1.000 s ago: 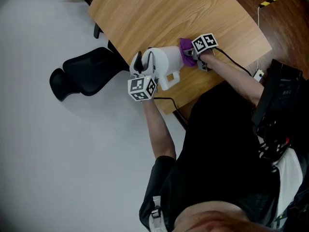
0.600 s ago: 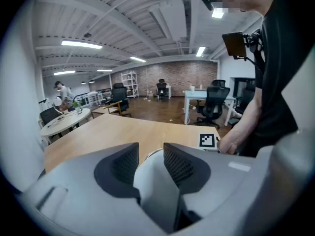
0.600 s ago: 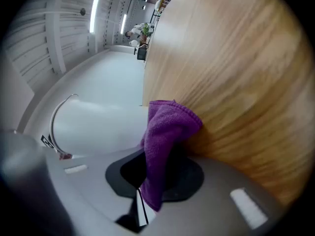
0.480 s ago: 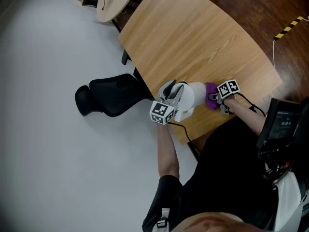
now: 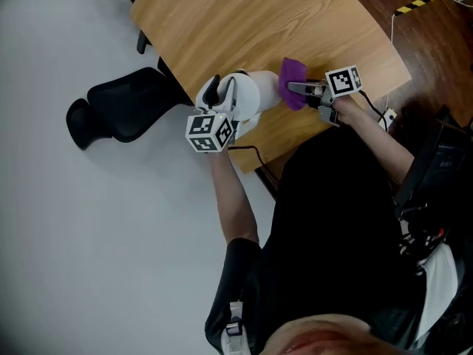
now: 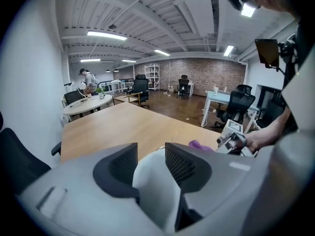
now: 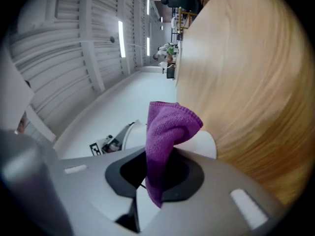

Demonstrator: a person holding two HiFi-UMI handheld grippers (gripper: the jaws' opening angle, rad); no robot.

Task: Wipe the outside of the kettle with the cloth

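- Purple cloth [image 7: 170, 127] is clenched in the right tool [image 5: 297, 89], its free end flopping toward the white kettle [image 5: 255, 95]; contact I cannot confirm.
- Across from it, the left tool [image 6: 150, 156] clasps the kettle's handle [image 6: 153, 188]; its jaws have just eased wider, yet both pads meet it.
- On the worktop [image 5: 244, 21], the kettle stands near the edge by the person.
- Risk: a firm wipe against that slackened hold could twist or shove the kettle toward the edge; the limp cloth may fold, letting bare jaws scrape.
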